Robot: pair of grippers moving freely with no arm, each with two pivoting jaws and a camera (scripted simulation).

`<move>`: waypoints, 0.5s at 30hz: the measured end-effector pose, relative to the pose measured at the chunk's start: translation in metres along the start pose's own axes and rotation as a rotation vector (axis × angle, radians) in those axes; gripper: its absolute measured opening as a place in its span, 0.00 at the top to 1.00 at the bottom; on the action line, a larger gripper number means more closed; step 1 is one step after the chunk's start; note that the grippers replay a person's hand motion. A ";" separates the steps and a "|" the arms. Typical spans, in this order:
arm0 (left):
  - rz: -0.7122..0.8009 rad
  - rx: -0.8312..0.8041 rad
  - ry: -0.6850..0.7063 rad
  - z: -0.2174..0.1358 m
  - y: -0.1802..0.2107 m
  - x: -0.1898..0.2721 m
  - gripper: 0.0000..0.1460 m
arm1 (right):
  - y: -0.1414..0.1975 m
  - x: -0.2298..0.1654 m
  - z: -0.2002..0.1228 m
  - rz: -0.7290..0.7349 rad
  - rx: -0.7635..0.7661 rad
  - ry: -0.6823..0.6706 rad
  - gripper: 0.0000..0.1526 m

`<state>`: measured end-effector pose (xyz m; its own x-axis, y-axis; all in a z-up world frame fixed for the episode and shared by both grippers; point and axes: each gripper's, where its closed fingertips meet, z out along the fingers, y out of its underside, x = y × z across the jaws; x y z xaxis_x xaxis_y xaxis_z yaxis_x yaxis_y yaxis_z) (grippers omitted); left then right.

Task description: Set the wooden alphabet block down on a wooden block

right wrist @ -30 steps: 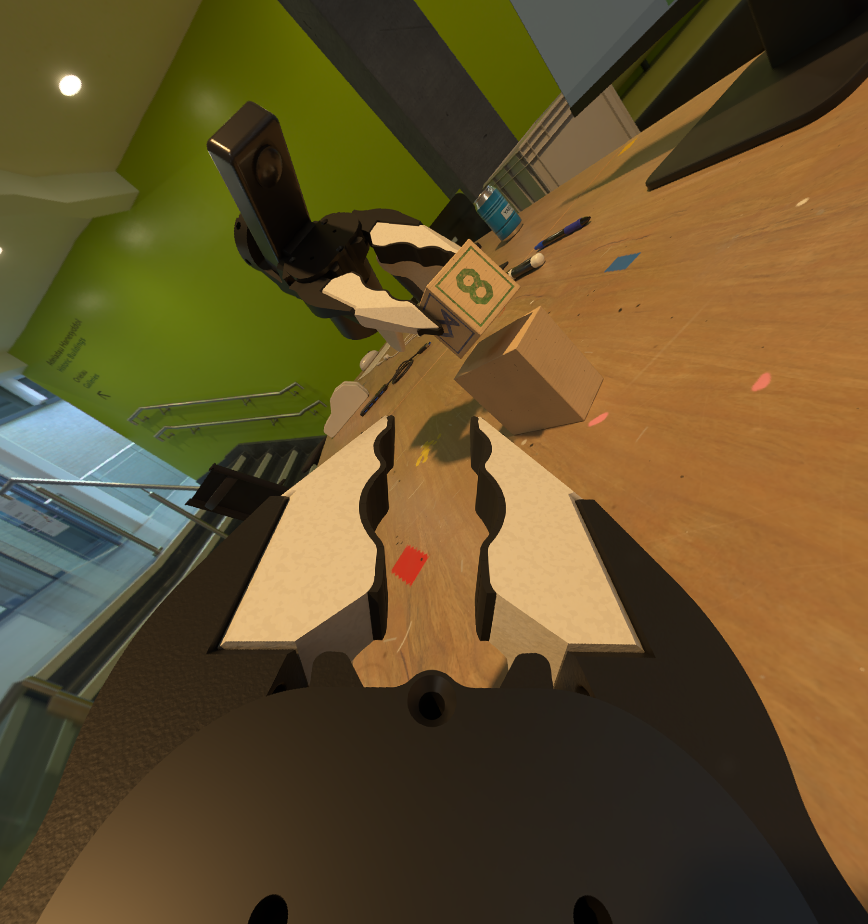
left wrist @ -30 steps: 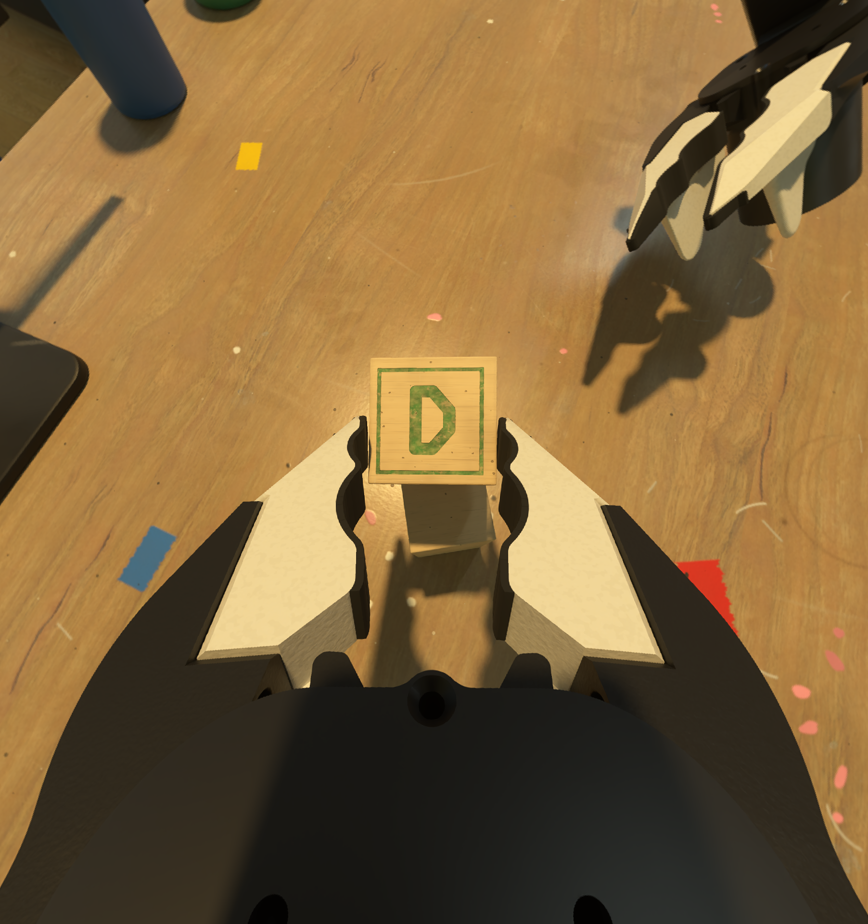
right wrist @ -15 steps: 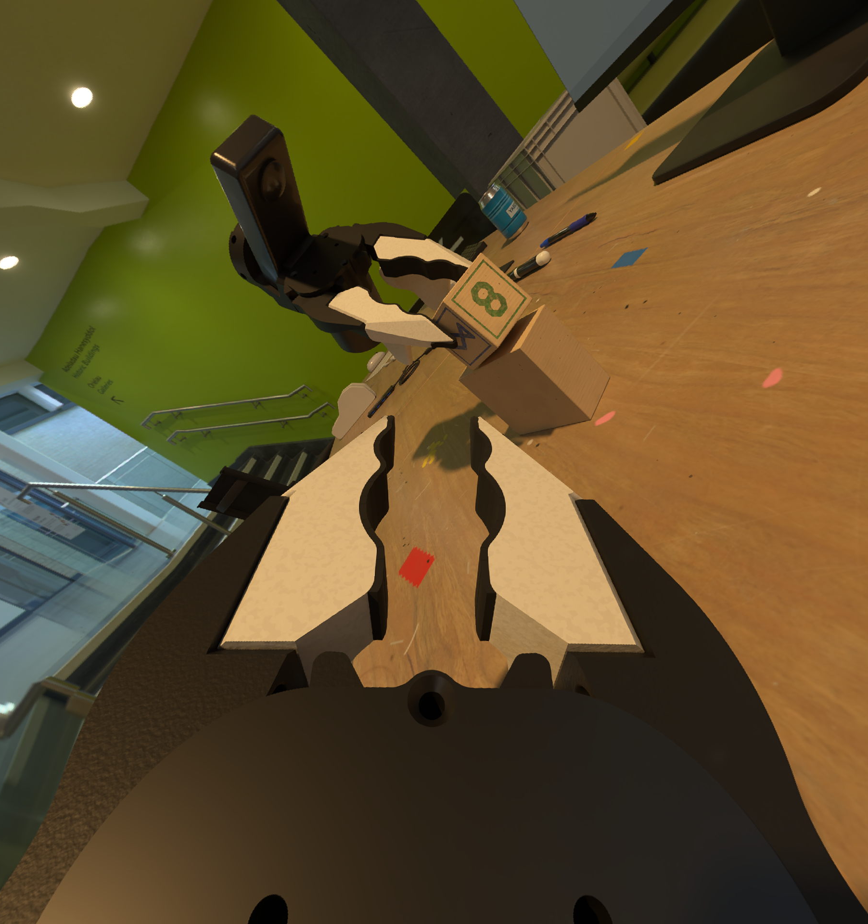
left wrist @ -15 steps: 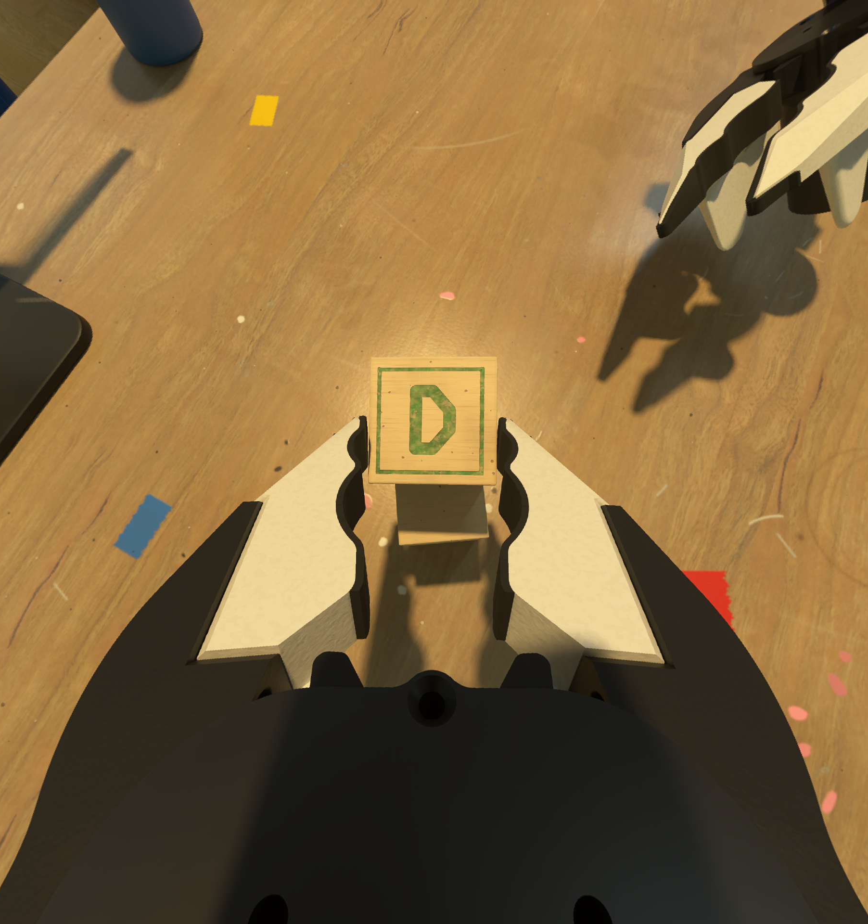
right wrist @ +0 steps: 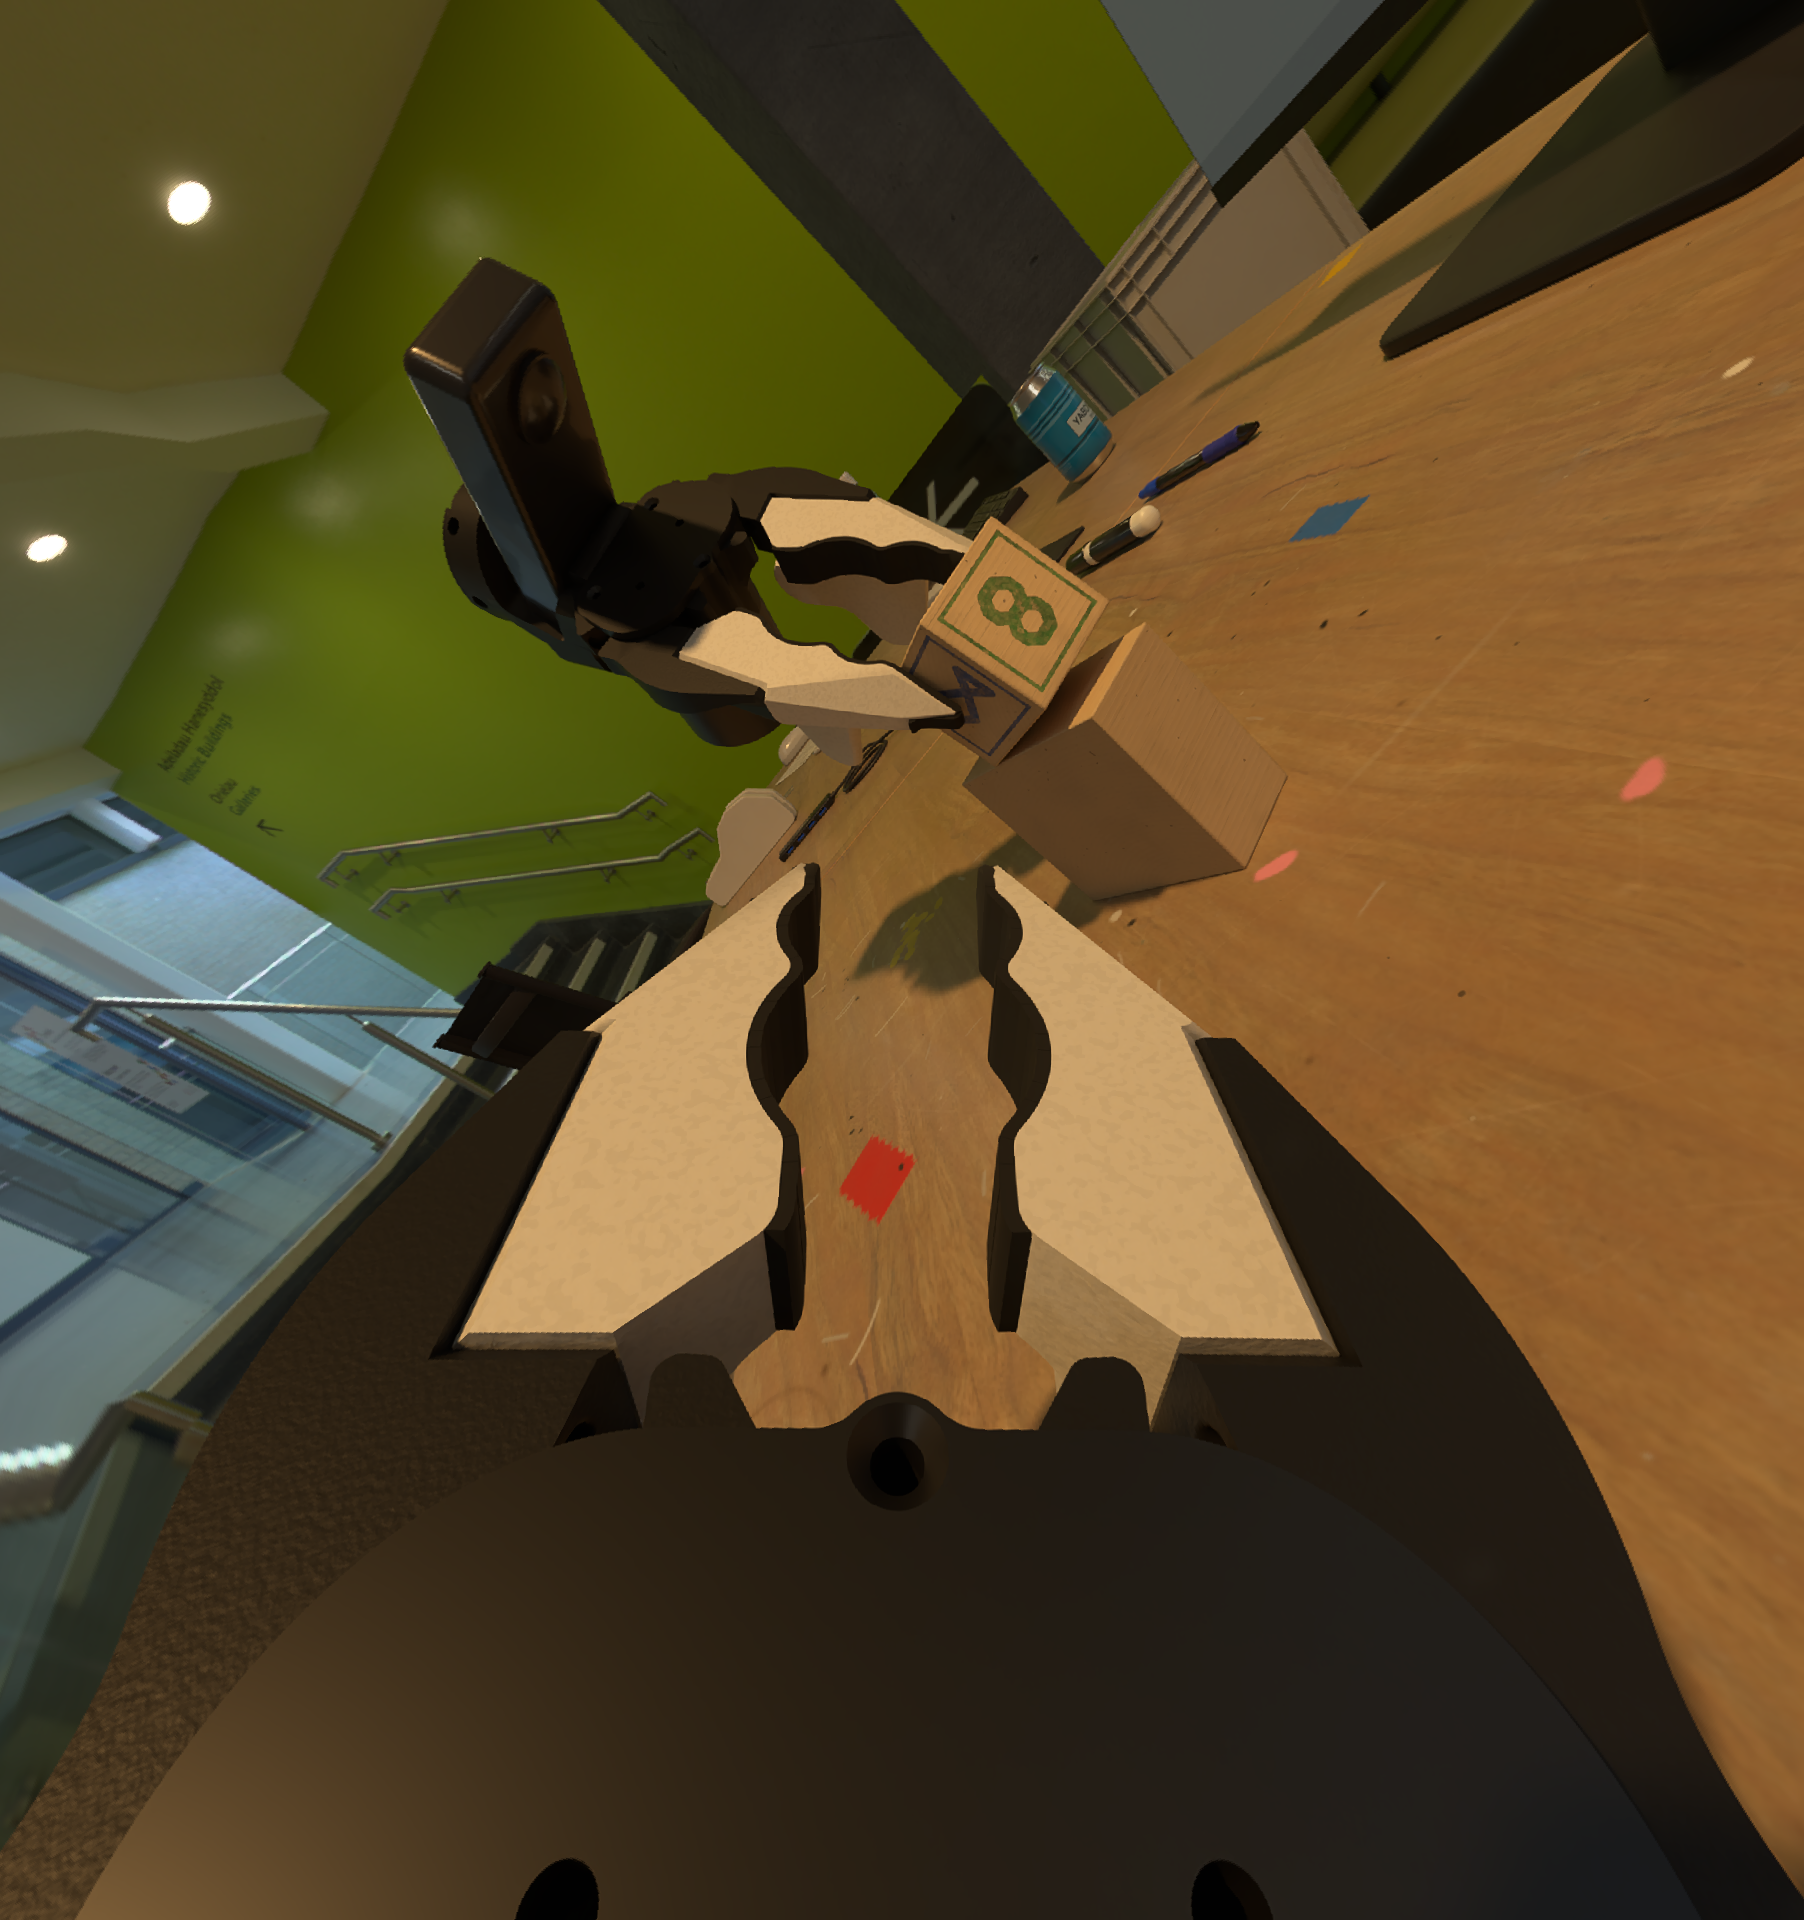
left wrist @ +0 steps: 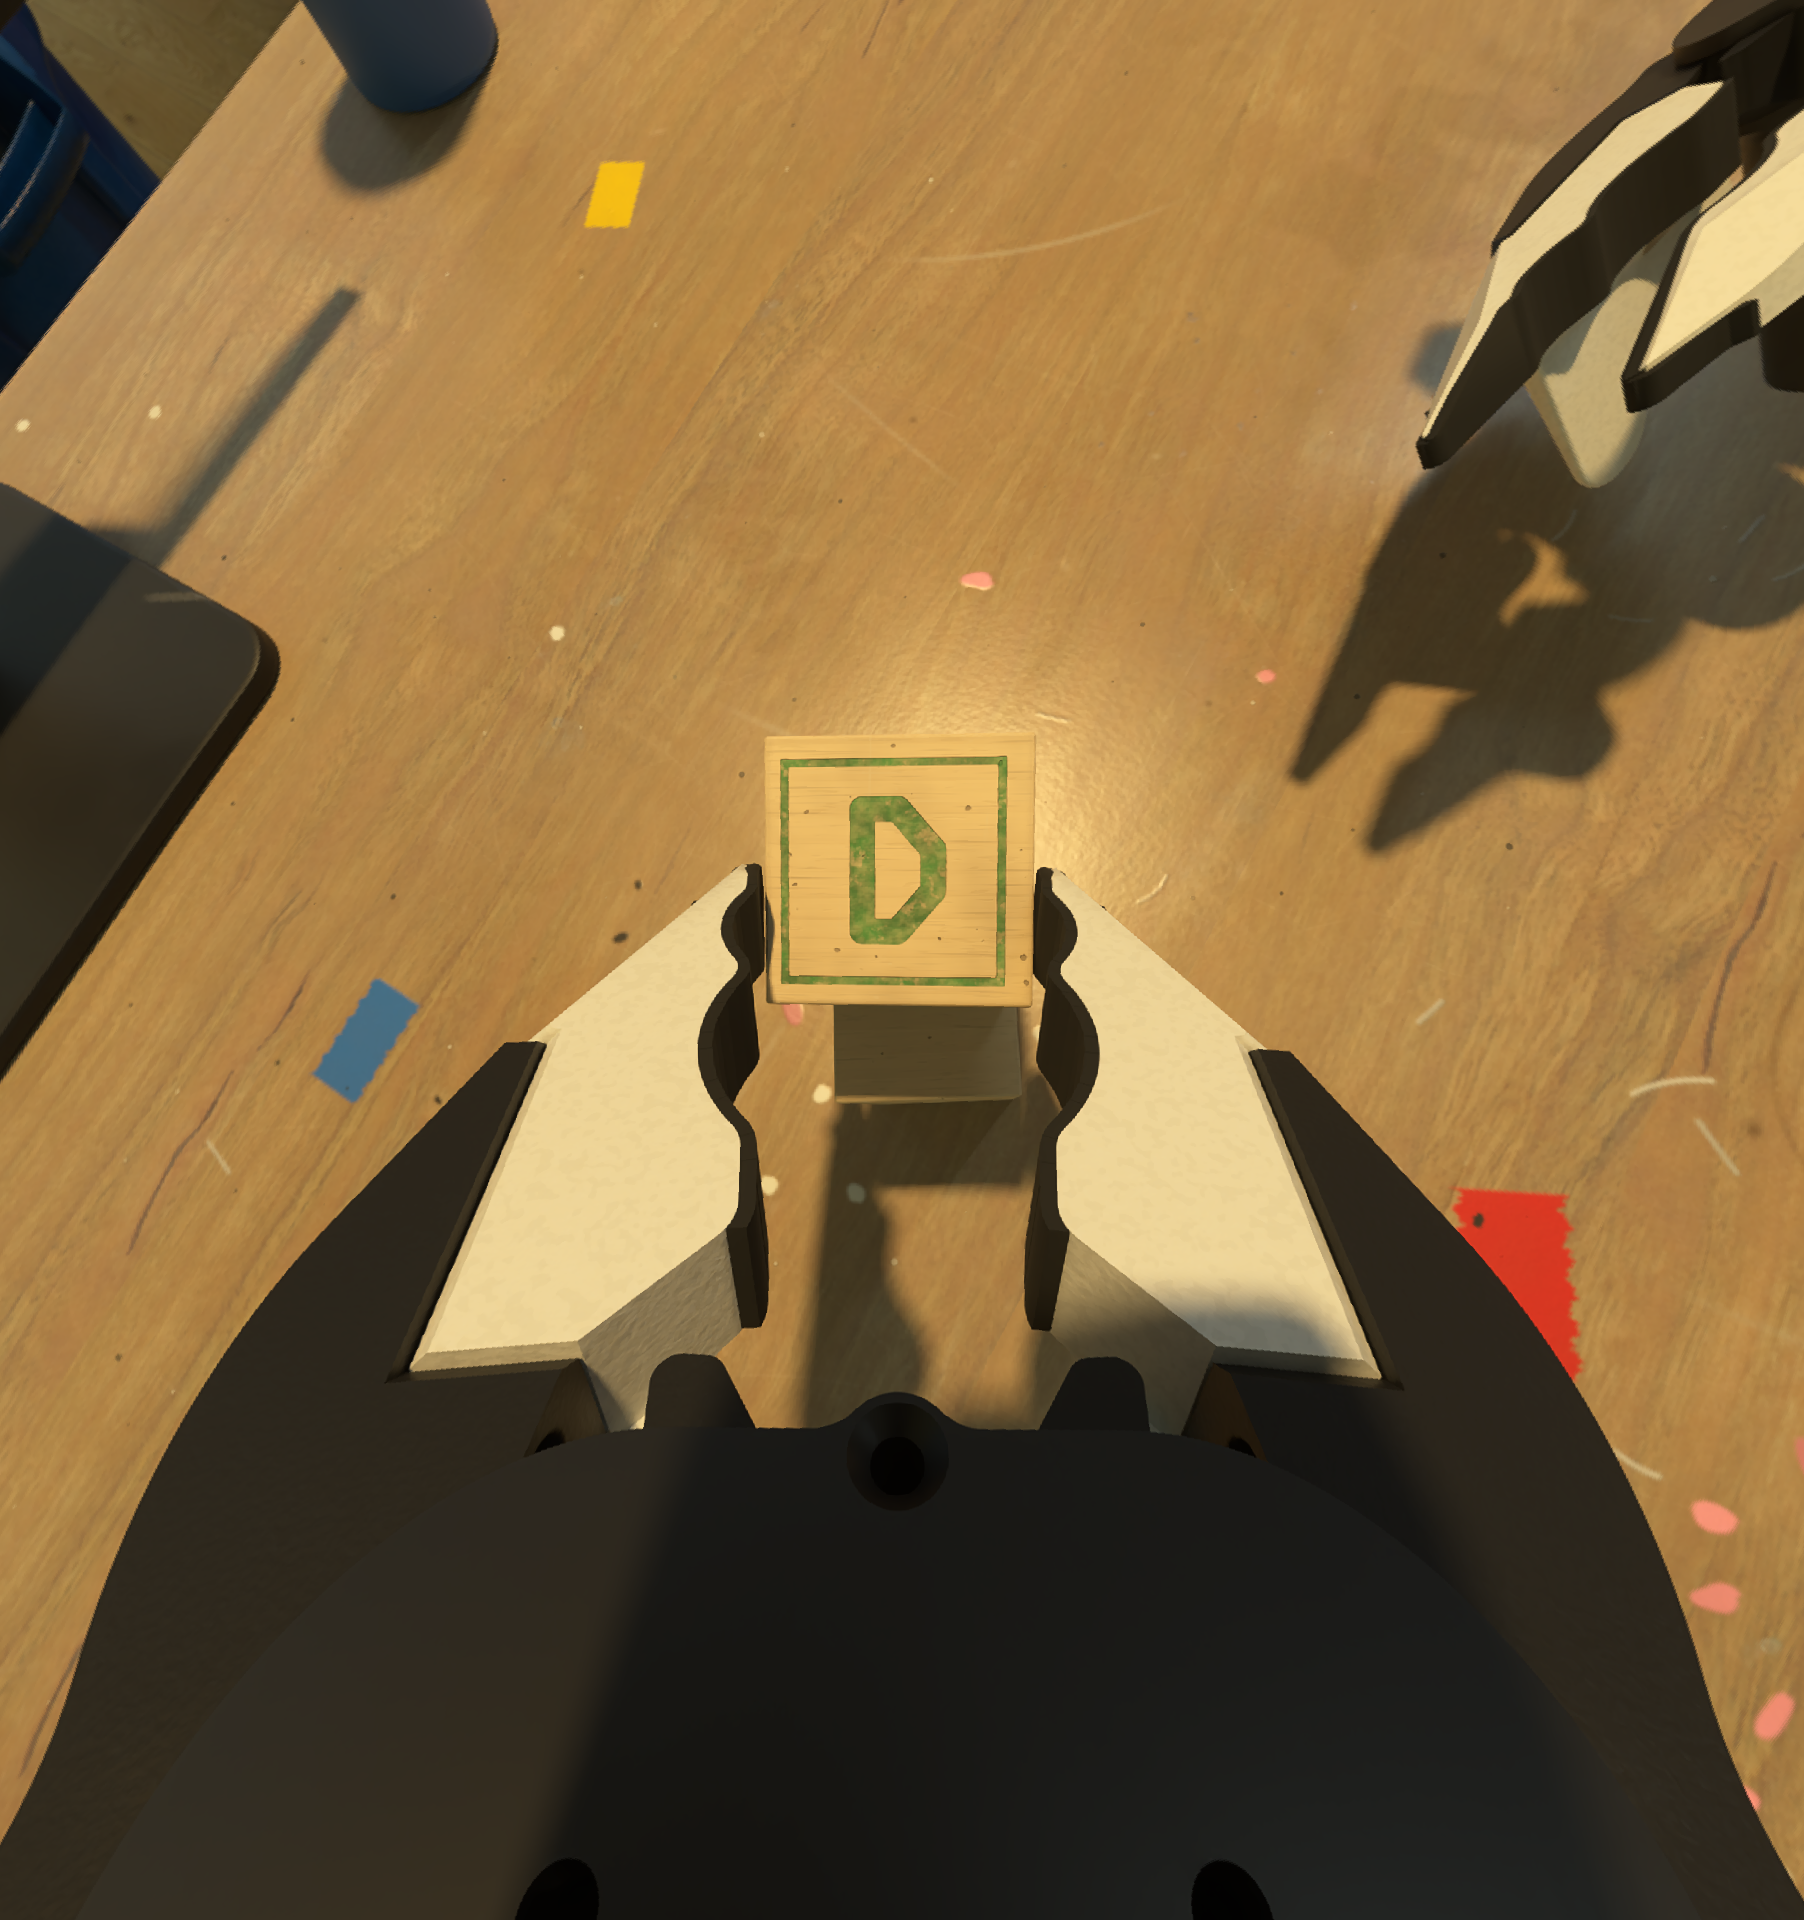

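Clamped on opposite side faces of the wooden alphabet block [left wrist: 899,871], your left gripper [left wrist: 899,914] has it pinched right at the fingertips [left wrist: 747,904], so you are holding only the near half of the cube. Your right gripper [right wrist: 896,904] is empty, its jaws parted by a narrow gap, hanging well off to the side of the plain wooden block [right wrist: 1126,774].

From the right wrist view, the alphabet block sits at the top of that tall plain block, which stands upright on the wooden table [right wrist: 1500,935]. I cannot tell whether the two are touching or a sliver apart. It also seems to overhang the top edge on your gripper's side.

Expect the cube to handle as light, rigid and hard: it won't deform, so a firm squeeze is harmless. Its smooth printed faces may slip in a shallow tip grip, and flat opposite faces are the right place to hold. The support is tall and narrow, so a sideways nudge could tip it. Centre the cube before you let go.
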<state>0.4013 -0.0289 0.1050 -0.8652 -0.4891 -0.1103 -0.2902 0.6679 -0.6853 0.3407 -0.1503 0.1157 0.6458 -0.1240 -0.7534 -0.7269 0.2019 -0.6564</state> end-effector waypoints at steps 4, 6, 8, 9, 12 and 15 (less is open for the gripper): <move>-0.013 -0.018 -0.025 0.000 0.001 0.000 0.64 | 0.000 0.000 0.002 0.006 -0.004 -0.005 0.80; -0.009 -0.027 -0.033 -0.001 0.001 0.000 0.64 | 0.000 0.000 0.002 0.011 -0.005 -0.008 0.80; -0.005 -0.033 -0.042 -0.001 0.001 0.000 0.64 | 0.000 0.001 0.003 0.014 -0.005 -0.009 0.80; -0.004 -0.035 -0.046 -0.001 0.002 0.000 0.64 | 0.000 0.001 0.003 0.014 -0.005 -0.009 0.80; 0.000 -0.034 -0.056 0.000 0.002 0.000 0.64 | 0.000 0.001 0.003 0.015 -0.005 -0.009 0.80; -0.013 -0.038 -0.057 0.000 0.003 -0.001 0.64 | 0.001 0.001 0.003 0.017 -0.006 -0.009 0.80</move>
<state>0.4014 -0.0266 0.1033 -0.8368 -0.5283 -0.1434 -0.3175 0.6818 -0.6591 0.3416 -0.1478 0.1147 0.6356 -0.1121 -0.7638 -0.7391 0.1976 -0.6440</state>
